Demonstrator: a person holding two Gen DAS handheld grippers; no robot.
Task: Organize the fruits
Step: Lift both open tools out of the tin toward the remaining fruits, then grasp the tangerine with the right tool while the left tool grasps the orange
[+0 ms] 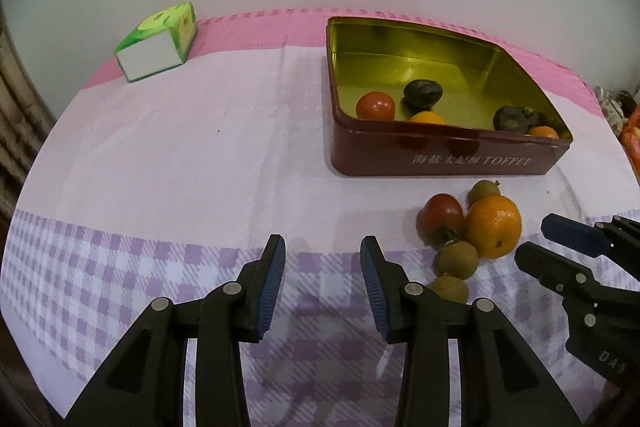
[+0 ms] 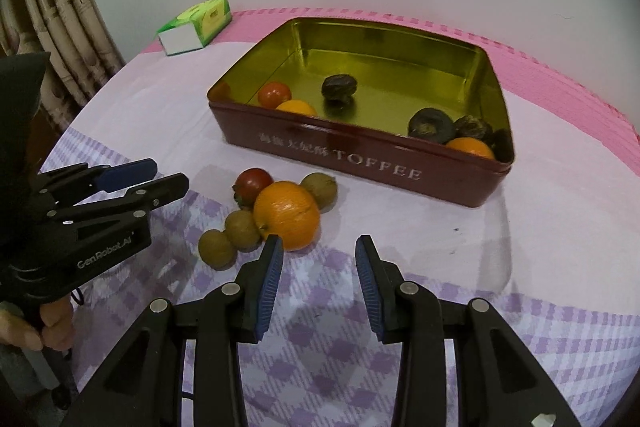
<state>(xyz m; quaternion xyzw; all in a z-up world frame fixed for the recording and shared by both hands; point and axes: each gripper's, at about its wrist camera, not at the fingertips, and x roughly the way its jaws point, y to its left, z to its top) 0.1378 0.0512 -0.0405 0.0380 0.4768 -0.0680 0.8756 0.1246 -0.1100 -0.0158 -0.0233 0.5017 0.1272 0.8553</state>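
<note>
A dark red TOFFEE tin [image 1: 448, 163] [image 2: 360, 157] with a gold inside stands open on the table. In it lie a tomato [image 2: 274, 94], oranges [image 2: 470, 147] and dark round fruits [image 2: 338, 87]. In front of the tin sits a loose cluster: an orange [image 1: 494, 225] [image 2: 287, 214], a tomato [image 1: 440, 215] [image 2: 253, 182] and three small brown-green fruits [image 1: 456, 259] [image 2: 242, 230]. My left gripper [image 1: 323, 269] [image 2: 164, 175] is open and empty, left of the cluster. My right gripper [image 2: 319, 267] [image 1: 540, 243] is open and empty, just short of the loose orange.
A green and white tissue pack [image 1: 158, 43] [image 2: 198, 25] lies at the far left of the table. The tablecloth [image 1: 180, 155] is pink, white and purple check. A curtain [image 2: 48, 27] hangs at the left beyond the table edge.
</note>
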